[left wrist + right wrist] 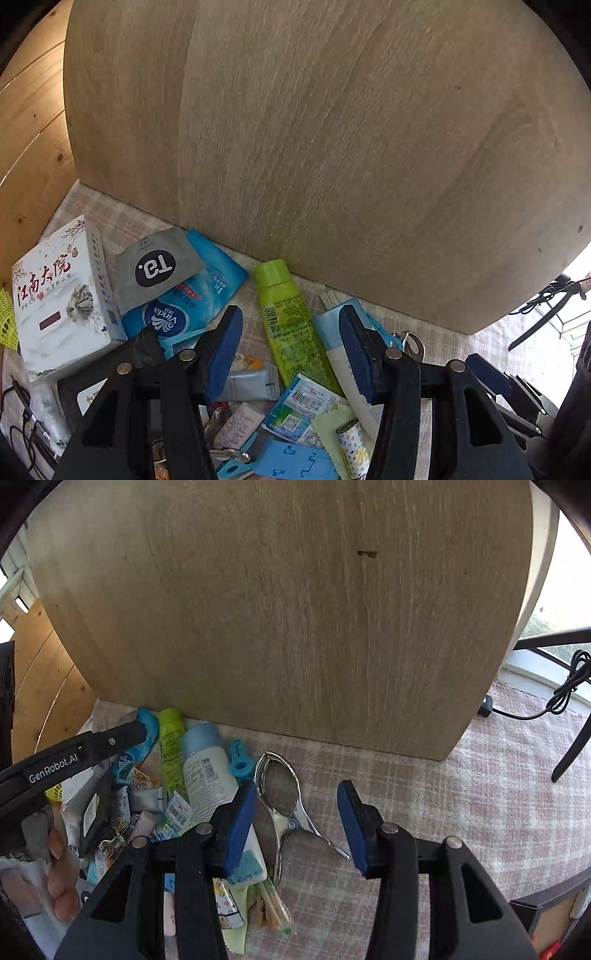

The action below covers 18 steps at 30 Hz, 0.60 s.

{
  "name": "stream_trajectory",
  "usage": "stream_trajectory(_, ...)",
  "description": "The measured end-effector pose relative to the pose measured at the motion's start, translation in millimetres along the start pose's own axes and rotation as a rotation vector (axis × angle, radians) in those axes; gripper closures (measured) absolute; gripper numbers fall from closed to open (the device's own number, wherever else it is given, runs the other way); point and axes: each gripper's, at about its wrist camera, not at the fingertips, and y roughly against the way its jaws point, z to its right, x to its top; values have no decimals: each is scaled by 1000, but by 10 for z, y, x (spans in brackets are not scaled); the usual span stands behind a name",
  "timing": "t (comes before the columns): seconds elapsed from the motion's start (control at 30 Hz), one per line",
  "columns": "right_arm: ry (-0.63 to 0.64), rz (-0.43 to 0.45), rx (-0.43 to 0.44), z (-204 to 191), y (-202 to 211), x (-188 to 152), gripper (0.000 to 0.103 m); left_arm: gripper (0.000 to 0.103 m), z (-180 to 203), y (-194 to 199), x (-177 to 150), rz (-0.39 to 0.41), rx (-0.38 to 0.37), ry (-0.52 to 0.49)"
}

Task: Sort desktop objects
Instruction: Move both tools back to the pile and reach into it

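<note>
A jumble of small items lies on a plaid cloth (424, 812) at the foot of an upright wooden board (314, 147). My left gripper (290, 317) hangs open over a lime-green bottle (291, 332), which lies between the blue pads (225, 343) without touching them. Beside the green bottle lies a white bottle with a pale blue cap (207, 775). My right gripper (297, 788) is open above a silver metal clamp tool (284, 812) and holds nothing. In the right wrist view the left gripper's black finger (110, 742) reaches over the pile.
A white box with calligraphy (62, 299), a grey sachet (155, 267) and a blue tissue pack (184, 310) lie left of the green bottle. Receipts, blue clips and a patterned tube (352, 446) fill the pile. A black cable (565, 690) lies at the far right. A hand (55, 867) shows at lower left.
</note>
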Motion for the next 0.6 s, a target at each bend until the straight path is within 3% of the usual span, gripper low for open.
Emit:
stream_trajectory(0.27, -4, -33, -11, 33, -329, 42, 60, 62, 61, -360, -14, -23, 62, -19)
stream_trajectory(0.4, -15, -56, -6, 38, -450, 34, 70, 66, 6, -503, -44, -45, 58, 18)
stream_trajectory(0.5, 6, -80, -6, -34, -532, -4, 78, 66, 49, -524, -53, -12, 81, -14)
stream_trajectory(0.6, 76, -80, -64, -159, -581, -74, 81, 67, 70, -507, -117, -5, 85, -31)
